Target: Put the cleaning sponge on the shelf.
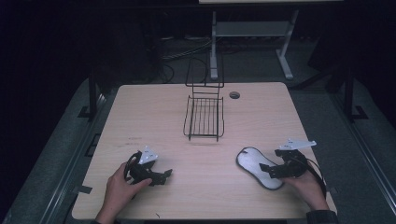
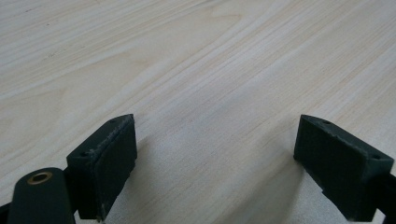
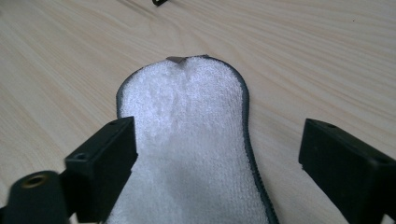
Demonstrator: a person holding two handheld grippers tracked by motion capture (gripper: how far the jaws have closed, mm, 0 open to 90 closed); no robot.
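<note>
A white fluffy insole-shaped pad with a dark edge (image 1: 254, 164) lies flat on the wooden table (image 1: 196, 154) at the front right. My right gripper (image 1: 270, 171) is over its near end, jaws wide open, and the pad (image 3: 187, 140) spreads between and beyond them without being pinched. My left gripper (image 1: 163, 177) rests near the front left of the table, held by a hand. Its jaws stand wide apart over bare wood (image 2: 215, 140), nothing between them. A black wire rack (image 1: 204, 112) stands at the table's middle back.
A small round cable hole (image 1: 234, 95) sits in the table behind the rack. A white desk frame (image 1: 252, 32) and cables are on the dark floor beyond the far edge. Bare wood lies between the two grippers.
</note>
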